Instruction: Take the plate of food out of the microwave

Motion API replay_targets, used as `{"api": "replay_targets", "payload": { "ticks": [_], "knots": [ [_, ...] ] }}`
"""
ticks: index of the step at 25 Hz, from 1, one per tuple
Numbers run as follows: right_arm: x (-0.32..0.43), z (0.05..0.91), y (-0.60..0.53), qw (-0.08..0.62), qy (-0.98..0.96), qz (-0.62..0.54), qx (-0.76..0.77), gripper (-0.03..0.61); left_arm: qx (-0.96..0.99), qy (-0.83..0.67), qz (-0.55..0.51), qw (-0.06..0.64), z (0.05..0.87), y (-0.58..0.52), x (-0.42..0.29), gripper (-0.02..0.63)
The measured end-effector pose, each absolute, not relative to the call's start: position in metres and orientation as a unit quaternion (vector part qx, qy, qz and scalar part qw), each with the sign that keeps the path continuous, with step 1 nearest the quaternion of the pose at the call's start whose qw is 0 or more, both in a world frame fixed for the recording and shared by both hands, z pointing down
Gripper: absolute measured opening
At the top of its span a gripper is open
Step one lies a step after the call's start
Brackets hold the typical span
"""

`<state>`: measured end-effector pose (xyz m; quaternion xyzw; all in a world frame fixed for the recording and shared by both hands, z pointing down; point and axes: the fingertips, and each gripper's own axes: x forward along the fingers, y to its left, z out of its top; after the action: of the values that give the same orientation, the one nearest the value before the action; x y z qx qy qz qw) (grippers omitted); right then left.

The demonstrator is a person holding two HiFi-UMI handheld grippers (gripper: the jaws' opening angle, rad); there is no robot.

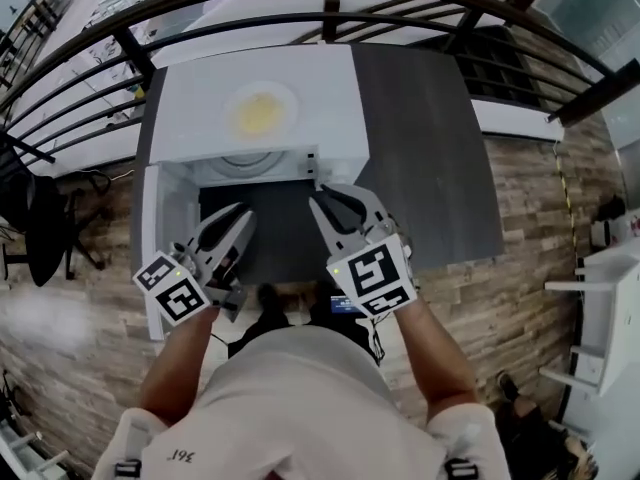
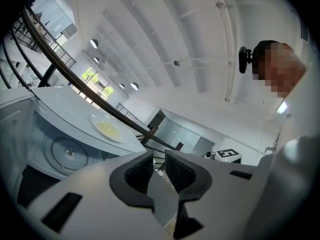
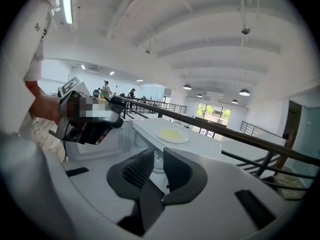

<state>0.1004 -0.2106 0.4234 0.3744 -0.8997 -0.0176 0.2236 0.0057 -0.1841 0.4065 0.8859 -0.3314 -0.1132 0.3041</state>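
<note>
The white plate of yellow food (image 1: 260, 111) stands on top of the white microwave (image 1: 335, 88), as the left gripper view shows of the plate (image 2: 107, 129) and the right gripper view too (image 3: 171, 135). The microwave's door (image 1: 152, 230) hangs open to the left, and the glass turntable (image 2: 65, 153) inside is bare. My left gripper (image 1: 243, 214) hovers before the open cavity, jaws drawn together with nothing between them (image 2: 159, 160). To its right my right gripper (image 1: 318, 196) sits at the cavity's front edge, its jaws also close together and empty (image 3: 159, 163).
The microwave stands on a dark grey table (image 1: 430, 158) that reaches to the right. A black metal railing (image 1: 330, 10) curves behind it. Wood-look floor (image 1: 520, 218) surrounds the table, and a black chair (image 1: 45, 223) is at the left.
</note>
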Motion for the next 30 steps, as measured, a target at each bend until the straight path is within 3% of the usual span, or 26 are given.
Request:
{"api": "replay_targets", "payload": {
  "ticks": [5,11,19,22,30],
  "knots": [
    [0.116,0.433,-0.197,0.23,-0.9,-0.009,0.371,0.002,0.881,-0.347,-0.11,0.303,0.415,-0.167,0.018,0.074],
    [0.118,0.449,-0.185,0.217,-0.908,0.023,0.357,0.002,0.871,-0.363,-0.111,0.312,0.432,-0.156,0.024,0.074],
    [0.141,0.443,-0.143,0.139,-0.903,0.112,0.392,0.0,0.884,-0.334,-0.089,0.315,0.446,-0.11,0.043,0.072],
    [0.139,0.446,-0.124,0.132,-0.895,0.126,0.406,0.0,0.892,-0.314,-0.083,0.315,0.447,-0.089,0.039,0.035],
    [0.117,0.449,-0.072,0.131,-0.88,0.122,0.44,0.0,0.903,-0.279,-0.083,0.314,0.444,-0.038,0.014,0.023]
  ]
}}
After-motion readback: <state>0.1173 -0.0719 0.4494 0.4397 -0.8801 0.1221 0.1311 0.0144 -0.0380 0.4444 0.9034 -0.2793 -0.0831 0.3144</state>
